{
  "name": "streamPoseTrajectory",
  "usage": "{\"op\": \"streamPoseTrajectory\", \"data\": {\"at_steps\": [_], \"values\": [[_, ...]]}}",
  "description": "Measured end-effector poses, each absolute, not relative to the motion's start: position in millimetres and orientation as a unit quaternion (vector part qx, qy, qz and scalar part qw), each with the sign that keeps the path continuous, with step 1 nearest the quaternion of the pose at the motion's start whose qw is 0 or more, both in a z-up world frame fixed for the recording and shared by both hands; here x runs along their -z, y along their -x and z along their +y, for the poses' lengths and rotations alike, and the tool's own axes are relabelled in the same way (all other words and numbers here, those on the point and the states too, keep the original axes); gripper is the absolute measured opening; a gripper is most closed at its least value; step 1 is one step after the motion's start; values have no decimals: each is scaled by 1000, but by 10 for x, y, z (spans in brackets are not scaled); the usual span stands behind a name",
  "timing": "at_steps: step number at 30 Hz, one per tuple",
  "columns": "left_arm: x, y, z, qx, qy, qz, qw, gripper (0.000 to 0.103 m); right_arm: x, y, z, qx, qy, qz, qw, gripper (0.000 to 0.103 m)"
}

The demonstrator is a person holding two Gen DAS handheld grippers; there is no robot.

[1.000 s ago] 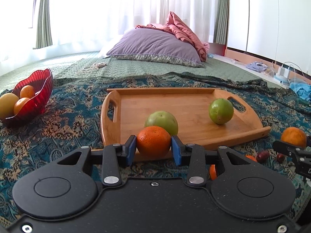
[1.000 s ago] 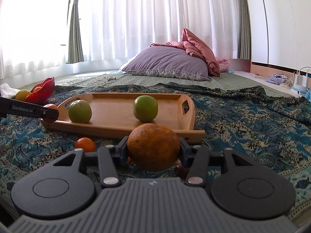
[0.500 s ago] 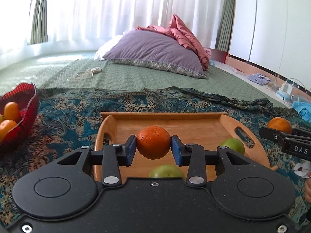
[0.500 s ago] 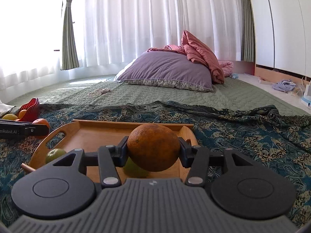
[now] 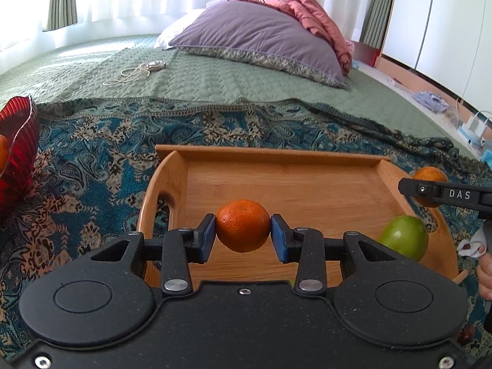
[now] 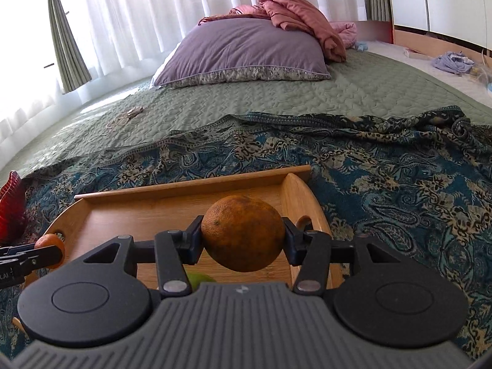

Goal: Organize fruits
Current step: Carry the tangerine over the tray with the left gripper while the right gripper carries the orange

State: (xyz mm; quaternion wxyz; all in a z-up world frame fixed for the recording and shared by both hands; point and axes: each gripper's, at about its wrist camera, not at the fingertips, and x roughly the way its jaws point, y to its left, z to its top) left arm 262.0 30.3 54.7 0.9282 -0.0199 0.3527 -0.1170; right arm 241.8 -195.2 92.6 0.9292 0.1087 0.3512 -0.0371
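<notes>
Round pebbled oranges (image 5: 243, 225) above smooth wooden tray (image 5: 286, 156)

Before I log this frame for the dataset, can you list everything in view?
Bright orange mandarin: one, held over the tray's left half.
Large dull-orange orange: one, held over the tray's right half.
Green round fruit: one seen clearly, in the tray, right side.
Wooden handled tray: one, tan, on the throw.
Red ribbed glass bowl: one, left of the tray.
Blue paisley throw: one, over the green quilt.
Purple pillow: one, with pink bedding on it.
Left gripper: black, blue pads.
Right gripper: black.
</notes>
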Motion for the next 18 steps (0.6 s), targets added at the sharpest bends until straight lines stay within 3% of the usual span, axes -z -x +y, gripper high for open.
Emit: {"op": "streamPoseTrajectory", "data": {"at_steps": [18], "values": [[-351, -2667, 304, 115, 7, 374, 920, 37, -743, -2513, -1979, 39, -124, 380, 916, 55]]}}
